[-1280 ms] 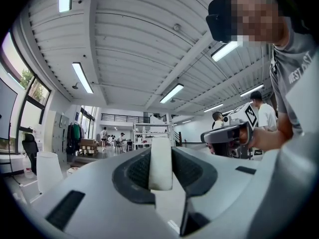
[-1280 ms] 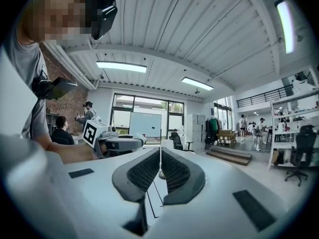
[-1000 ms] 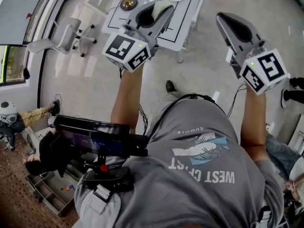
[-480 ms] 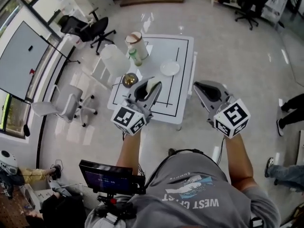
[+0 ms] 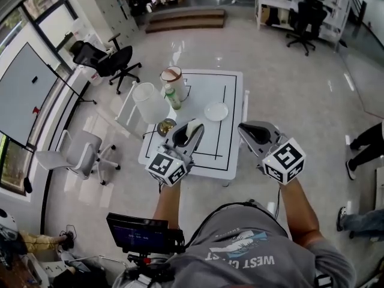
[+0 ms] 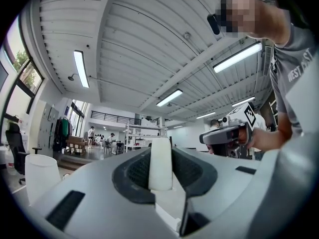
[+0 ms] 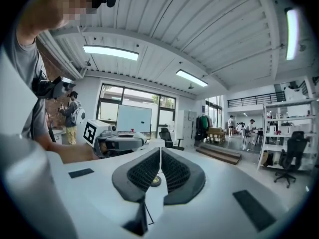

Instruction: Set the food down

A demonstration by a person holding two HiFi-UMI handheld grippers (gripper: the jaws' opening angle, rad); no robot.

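My left gripper (image 5: pixel 188 133) is shut on a pale, cream-white piece of food (image 5: pixel 193 127) and hangs over the near left part of a white table (image 5: pixel 223 155). In the left gripper view the food (image 6: pixel 160 162) stands upright between the dark pads, with the gripper (image 6: pixel 160 176) closed on it. My right gripper (image 5: pixel 248 131) hovers beside the table's near right corner. Its jaws (image 7: pixel 159 167) meet with nothing between them.
On the table stand a white plate (image 5: pixel 216 111), a green bottle (image 5: pixel 173 98), a tall round container (image 5: pixel 172 77) and a brass bowl (image 5: pixel 165 126). A white chair (image 5: pixel 149 102) and office chairs (image 5: pixel 106 60) stand to its left. People stand at the right edge.
The head view has lifted from my own body to the room, so the whole table now shows. Both grippers sit lower and smaller in the picture, the left still holding the food.
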